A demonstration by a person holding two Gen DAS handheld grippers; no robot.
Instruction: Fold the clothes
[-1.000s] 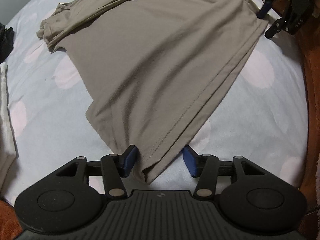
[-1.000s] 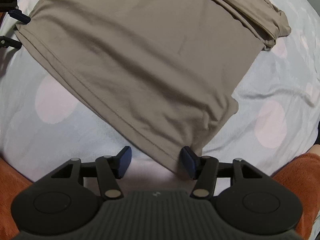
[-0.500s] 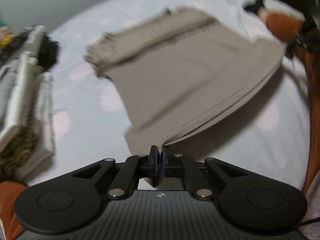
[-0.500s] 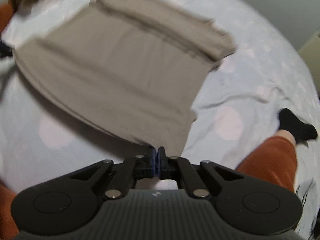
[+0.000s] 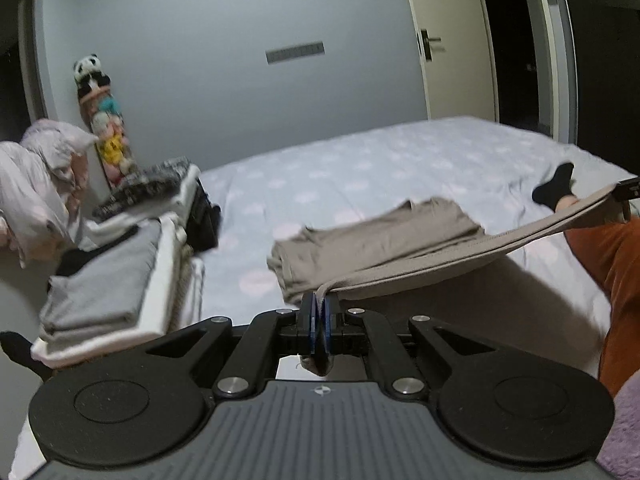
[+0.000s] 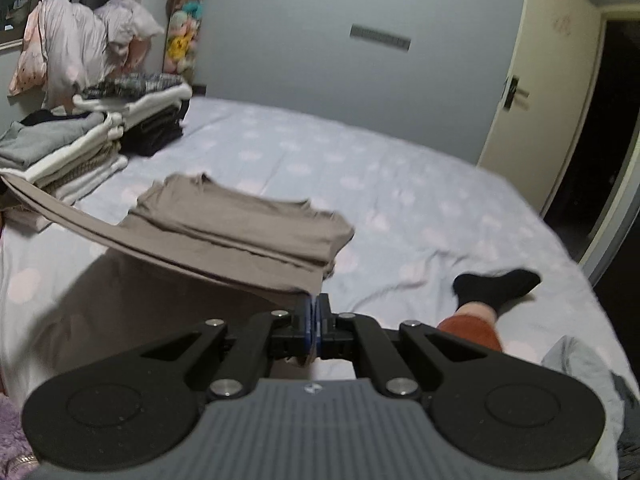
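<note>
A taupe shirt (image 5: 384, 240) lies on the bed with its near hem lifted off the sheet. My left gripper (image 5: 319, 312) is shut on one hem corner. My right gripper (image 6: 313, 312) is shut on the other hem corner; the shirt (image 6: 240, 224) stretches away from it to the left. The hem hangs taut in the air between the two grippers, casting a shadow on the sheet. The far part with the folded-in sleeves rests on the bed. The right gripper also shows at the right edge of the left wrist view (image 5: 628, 190).
Stacks of folded clothes (image 5: 116, 276) stand at the left of the bed, also in the right wrist view (image 6: 80, 136). Pillows (image 6: 76, 40) sit behind them. A person's leg in orange trousers (image 5: 612, 256) and a black sock (image 6: 496, 286) lie on the light blue sheet (image 6: 360, 168).
Both grippers shut on the hem corners, then lifted the hem off the bed. The cameras tilted up, so the room's wall and door now show.
</note>
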